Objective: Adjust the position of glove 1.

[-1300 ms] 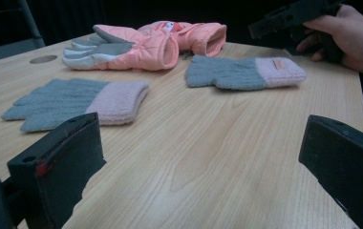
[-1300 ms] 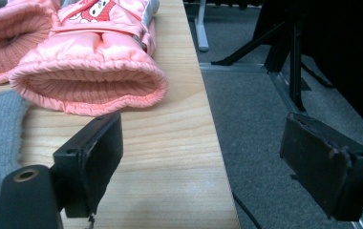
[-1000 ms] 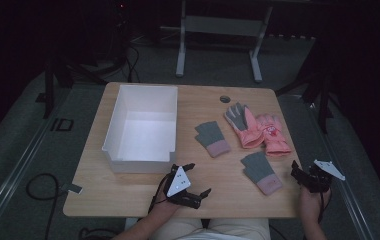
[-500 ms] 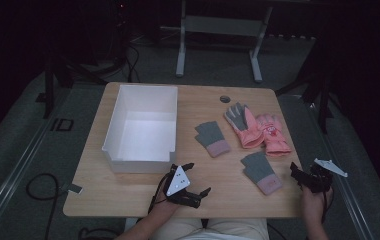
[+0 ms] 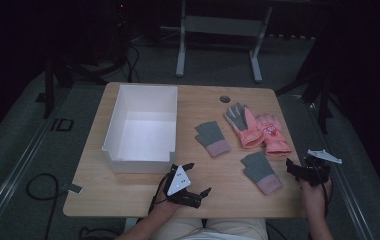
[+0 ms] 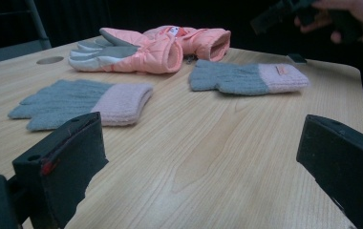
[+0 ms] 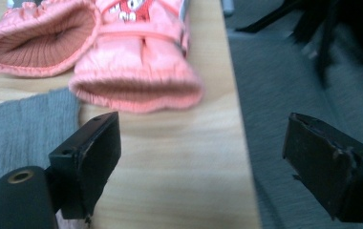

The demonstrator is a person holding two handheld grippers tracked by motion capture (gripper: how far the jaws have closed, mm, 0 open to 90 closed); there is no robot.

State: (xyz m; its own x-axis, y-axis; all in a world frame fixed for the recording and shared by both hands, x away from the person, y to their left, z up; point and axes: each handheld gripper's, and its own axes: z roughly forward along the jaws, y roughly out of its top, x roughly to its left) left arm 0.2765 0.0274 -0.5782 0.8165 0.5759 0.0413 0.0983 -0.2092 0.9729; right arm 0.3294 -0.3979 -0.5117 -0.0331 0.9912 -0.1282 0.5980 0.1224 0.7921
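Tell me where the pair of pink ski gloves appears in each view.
High view: pink ski gloves right of centre, beside the grey knit gloves.
Left gripper view: pink ski gloves top centre, at the table's far edge.
Right gripper view: pink ski gloves top left, cuffs facing the camera.
Shared landmark: the wooden table.

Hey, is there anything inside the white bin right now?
No, the white bin shows a bare white floor in the high view, and all four gloves lie on the table to its right.
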